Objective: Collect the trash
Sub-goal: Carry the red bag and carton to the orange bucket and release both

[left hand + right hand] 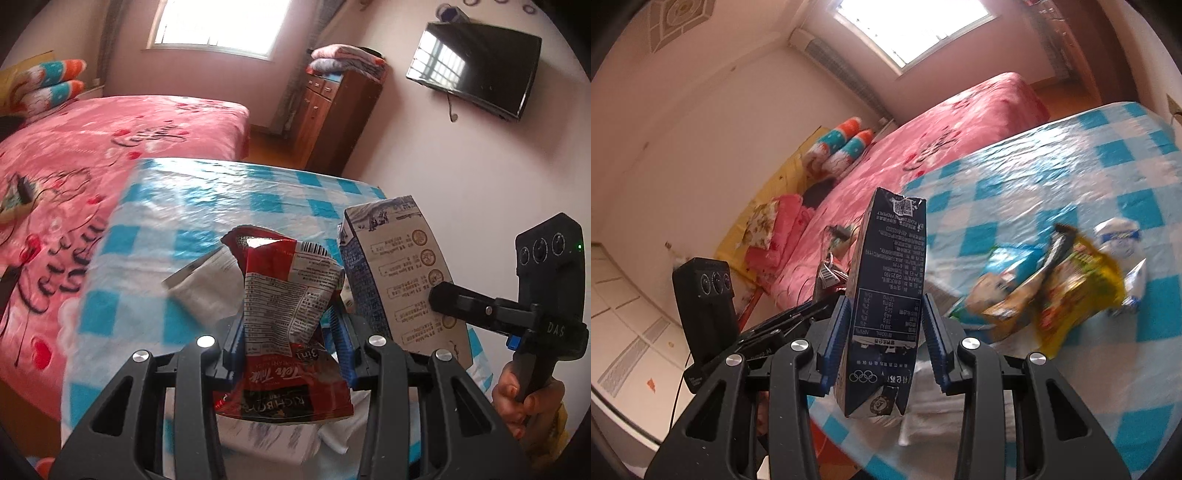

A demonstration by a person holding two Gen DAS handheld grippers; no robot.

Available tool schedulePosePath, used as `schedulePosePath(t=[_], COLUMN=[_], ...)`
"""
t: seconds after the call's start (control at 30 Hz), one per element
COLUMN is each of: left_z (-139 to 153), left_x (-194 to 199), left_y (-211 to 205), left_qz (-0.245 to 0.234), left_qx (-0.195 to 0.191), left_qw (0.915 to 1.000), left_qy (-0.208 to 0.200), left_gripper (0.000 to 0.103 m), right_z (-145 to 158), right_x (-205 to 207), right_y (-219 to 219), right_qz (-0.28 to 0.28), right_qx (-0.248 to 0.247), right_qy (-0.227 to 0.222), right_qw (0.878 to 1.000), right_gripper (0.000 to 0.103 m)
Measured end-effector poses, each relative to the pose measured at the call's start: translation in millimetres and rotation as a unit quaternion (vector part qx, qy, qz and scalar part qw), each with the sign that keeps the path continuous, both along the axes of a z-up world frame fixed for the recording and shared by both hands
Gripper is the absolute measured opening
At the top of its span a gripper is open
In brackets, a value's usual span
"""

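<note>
Red and crumpled, one snack wrapper (291,317) sits pinched between the left gripper (290,332) pads, raised over the blue-checked table (207,206). To its right, one dark blue milk carton (886,306) stands upright, clamped in the right gripper (884,332), whose handle a hand (524,402) grips from below. Roughly three more wrappers (1063,288) lie heaped on the table.
</note>
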State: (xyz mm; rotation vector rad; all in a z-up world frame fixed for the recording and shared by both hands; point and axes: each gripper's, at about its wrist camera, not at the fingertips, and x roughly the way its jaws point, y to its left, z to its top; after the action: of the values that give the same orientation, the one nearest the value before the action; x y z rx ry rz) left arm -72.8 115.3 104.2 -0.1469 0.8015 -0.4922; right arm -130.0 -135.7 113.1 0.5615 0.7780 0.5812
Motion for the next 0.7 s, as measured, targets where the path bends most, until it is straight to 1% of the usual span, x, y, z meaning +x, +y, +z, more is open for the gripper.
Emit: schedulePosePath(t=[0.2,0.4,0.53,0.6,0.7], left_z=[-5,-15,-26,-34,-48], left_x=[-32,-67,-92,-105,-126], left_y=[51,110,150,173,205], left_qz=[0.042,0.096,0.138,0.161,0.198], left_qx=[-0.010,-0.010,-0.009,-0.010,-0.016], left_qw=[0.9991,0.9953,0.9901,0.9862,0.9789], left_qy=[0.006,0.015,0.027,0.035,0.049], left_gripper=[0.042,0.042,0.042,0.042,0.042], right_z=[-5,-11,-19,-24,-36], right_x=[-10,-26,-34,-38,-45], right_y=[51,115,160,180,216], right_qz=[0.055,0.125,0.178,0.199,0.239], right_qx=[-0.003,-0.021,-0.032,-0.037,-0.043], right_qy=[0.012,0.021,0.032,0.037,0.054], right_qw=[0.998,0.992,0.983,0.979,0.969], right_gripper=[0.040,0.040,0.040,0.040,0.040])
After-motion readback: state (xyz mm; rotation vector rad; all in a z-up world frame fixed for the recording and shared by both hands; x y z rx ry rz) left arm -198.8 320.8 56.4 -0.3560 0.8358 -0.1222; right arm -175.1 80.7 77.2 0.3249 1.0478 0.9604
